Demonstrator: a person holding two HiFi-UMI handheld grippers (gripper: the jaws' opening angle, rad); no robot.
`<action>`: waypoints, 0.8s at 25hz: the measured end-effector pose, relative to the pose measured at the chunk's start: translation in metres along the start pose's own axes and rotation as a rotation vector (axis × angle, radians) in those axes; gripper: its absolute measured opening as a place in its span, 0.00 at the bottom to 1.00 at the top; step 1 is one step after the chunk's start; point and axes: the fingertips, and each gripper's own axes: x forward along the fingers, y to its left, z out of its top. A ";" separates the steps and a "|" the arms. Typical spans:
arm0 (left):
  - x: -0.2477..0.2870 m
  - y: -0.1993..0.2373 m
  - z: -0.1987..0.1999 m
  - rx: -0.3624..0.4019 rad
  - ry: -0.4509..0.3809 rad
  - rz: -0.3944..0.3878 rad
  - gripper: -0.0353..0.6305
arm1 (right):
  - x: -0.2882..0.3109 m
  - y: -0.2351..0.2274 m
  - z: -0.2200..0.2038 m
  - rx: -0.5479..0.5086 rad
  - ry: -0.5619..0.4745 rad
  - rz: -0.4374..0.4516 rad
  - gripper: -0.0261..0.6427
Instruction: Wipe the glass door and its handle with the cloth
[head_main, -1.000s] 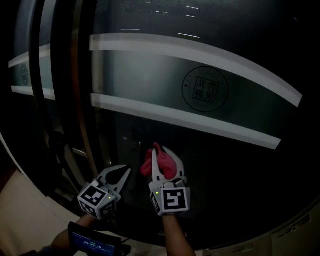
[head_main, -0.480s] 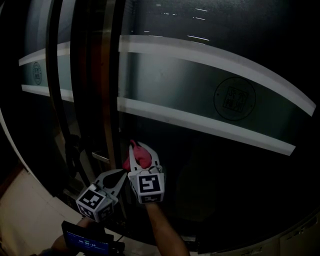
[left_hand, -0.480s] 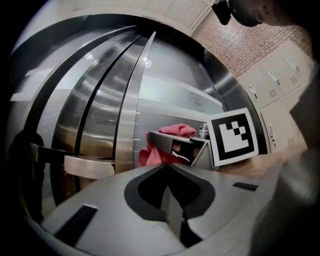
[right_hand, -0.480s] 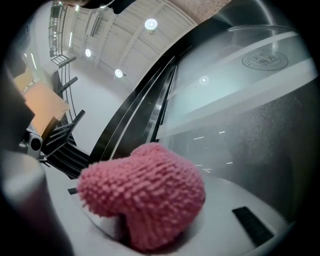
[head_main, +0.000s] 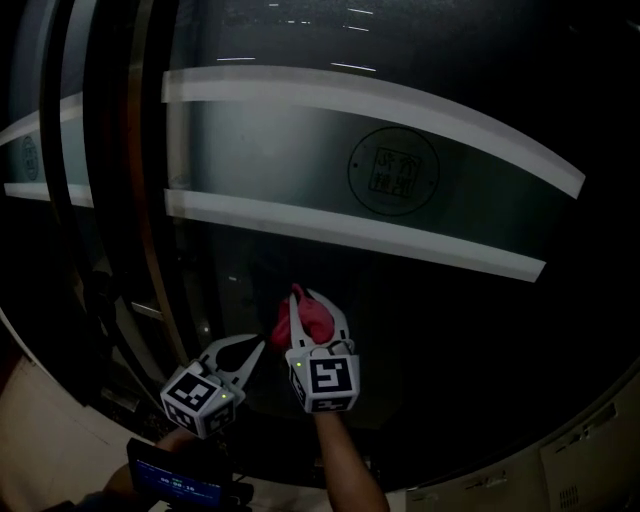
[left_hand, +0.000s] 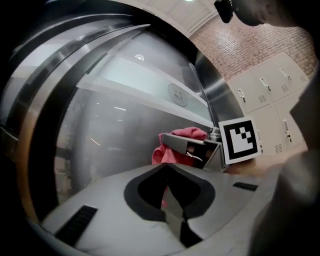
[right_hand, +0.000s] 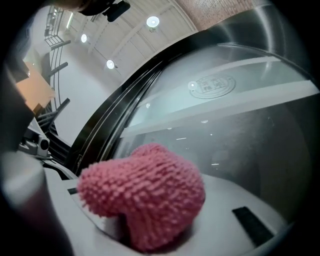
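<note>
A dark glass door (head_main: 420, 300) with two frosted bands and a round emblem (head_main: 393, 172) fills the head view. My right gripper (head_main: 312, 308) is shut on a bunched pink cloth (head_main: 302, 318), held against the lower glass below the bands. That cloth (right_hand: 145, 192) bulges large between the jaws in the right gripper view and shows as pink cloth (left_hand: 172, 145) in the left gripper view. My left gripper (head_main: 248, 347) hangs just left of it, jaws shut with nothing between them. A vertical bar (head_main: 150, 200), possibly the handle, runs left of both grippers.
Dark door frame uprights (head_main: 60, 180) stand at the far left. A pale floor strip (head_main: 40, 440) lies at bottom left. White lockers (left_hand: 272, 95) and a brick wall (left_hand: 245, 45) show behind in the left gripper view. A small lit screen (head_main: 178, 483) sits by the left wrist.
The right gripper with the cloth went left along the glass, then came back right, ending a little lower than a second ago. The left gripper stayed close beside it.
</note>
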 end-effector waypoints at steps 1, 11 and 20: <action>0.009 -0.009 -0.002 0.002 -0.002 -0.017 0.06 | -0.010 -0.015 0.000 -0.006 0.000 -0.021 0.11; 0.076 -0.089 -0.004 -0.031 -0.017 -0.117 0.06 | -0.116 -0.169 0.002 -0.062 0.043 -0.247 0.11; 0.100 -0.124 -0.011 -0.043 -0.013 -0.139 0.06 | -0.190 -0.278 0.001 -0.057 0.080 -0.441 0.11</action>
